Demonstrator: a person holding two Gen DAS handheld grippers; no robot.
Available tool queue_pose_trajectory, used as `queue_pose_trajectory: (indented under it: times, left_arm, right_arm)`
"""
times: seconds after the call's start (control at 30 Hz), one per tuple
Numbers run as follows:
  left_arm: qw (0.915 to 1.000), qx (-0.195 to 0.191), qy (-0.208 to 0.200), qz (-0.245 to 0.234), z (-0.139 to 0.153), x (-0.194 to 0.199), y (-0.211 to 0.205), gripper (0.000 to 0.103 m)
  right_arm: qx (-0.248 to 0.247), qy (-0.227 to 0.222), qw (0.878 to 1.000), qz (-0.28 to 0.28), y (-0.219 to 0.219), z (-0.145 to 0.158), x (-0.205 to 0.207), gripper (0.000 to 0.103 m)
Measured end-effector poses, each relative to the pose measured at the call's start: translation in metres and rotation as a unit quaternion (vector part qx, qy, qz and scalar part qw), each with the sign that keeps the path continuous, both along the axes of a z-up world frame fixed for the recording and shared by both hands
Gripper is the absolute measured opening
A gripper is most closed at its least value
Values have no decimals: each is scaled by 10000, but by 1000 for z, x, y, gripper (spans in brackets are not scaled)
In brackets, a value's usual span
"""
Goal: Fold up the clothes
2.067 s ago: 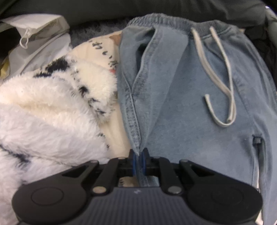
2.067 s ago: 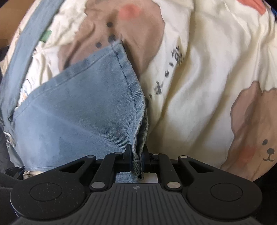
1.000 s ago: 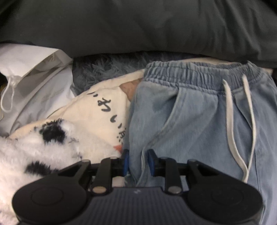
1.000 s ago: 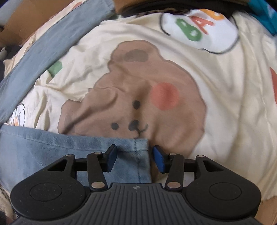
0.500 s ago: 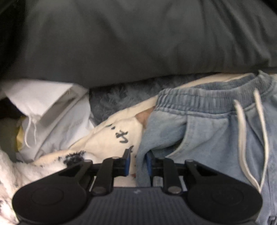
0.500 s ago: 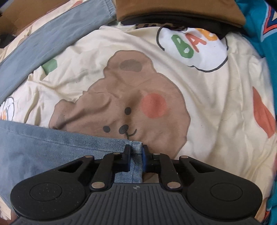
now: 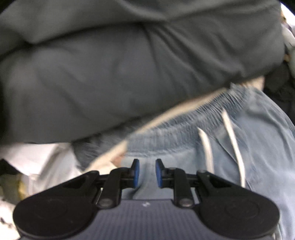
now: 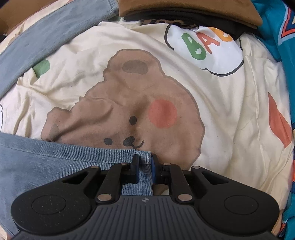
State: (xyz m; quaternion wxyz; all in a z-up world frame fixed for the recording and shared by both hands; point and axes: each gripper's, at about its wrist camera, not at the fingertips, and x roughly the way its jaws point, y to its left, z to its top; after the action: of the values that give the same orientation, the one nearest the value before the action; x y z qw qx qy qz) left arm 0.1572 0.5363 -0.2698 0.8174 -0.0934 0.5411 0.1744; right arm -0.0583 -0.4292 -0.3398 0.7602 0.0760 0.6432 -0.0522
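Observation:
Light blue jeans (image 7: 258, 147) with an elastic waistband and a white drawstring (image 7: 206, 147) lie on a cream bear-print sheet (image 8: 129, 92). In the blurred left wrist view, my left gripper (image 7: 147, 172) is just below the waistband, its blue pads narrowly apart with a fold of denim bunched between them. In the right wrist view the jeans (image 8: 55, 166) run in from the left. My right gripper (image 8: 145, 169) points down and is shut on the corner of the leg hem. A second strip of denim (image 8: 36, 42) crosses the upper left there.
A bulky dark grey quilt (image 7: 129, 73) looms above the waistband. A white garment (image 7: 36, 158) lies at the left. A brown folded item (image 8: 184, 11) on black fabric sits at the sheet's far edge. Teal printed fabric (image 8: 287, 55) borders the right.
My left gripper has risen and rolled with denim between its pads, so the waistband now looks slanted. My right gripper went from open over the hem corner to shut on it.

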Motion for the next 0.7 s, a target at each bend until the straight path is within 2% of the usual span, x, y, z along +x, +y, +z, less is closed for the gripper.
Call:
queue_pose_trajectory:
  times: [0.1, 0.27, 0.3, 0.33, 0.37, 0.4, 0.43, 0.53, 0.7]
  left_arm:
    - [9992, -57, 38, -401, -9, 2, -15, 20]
    - [9984, 81, 443, -338, -48, 8, -10, 17]
    - [9981, 151, 510, -318, -55, 9, -6, 13]
    - [9979, 141, 575, -269, -65, 11, 2, 3]
    - [9977, 123, 625, -218, -69, 10, 7, 3]
    - [9977, 132, 648, -155, -74, 9, 13, 3]
    - [9976, 244, 638, -131, -80, 9, 15, 7]
    - [9947, 715, 720, -164, -92, 12, 15, 3]
    - [9924, 854, 885, -54, -88, 20, 8, 3]
  right_arm:
    - [11, 29, 10000, -23, 0, 1, 1, 12]
    - [64, 89, 9999, -16, 0, 1, 3, 13]
    - [119, 97, 9999, -45, -2, 2, 5, 15]
    - [173, 104, 9998, -74, -3, 3, 6, 16]
    - [205, 91, 9997, -86, -4, 6, 7, 17]
    - [189, 32, 9998, -65, -4, 10, 8, 21]
    - [149, -54, 9999, -32, -4, 16, 9, 31]
    - [137, -360, 9993, 11, -2, 35, 17, 41]
    - [121, -806, 9966, 97, 2, 54, 36, 41]
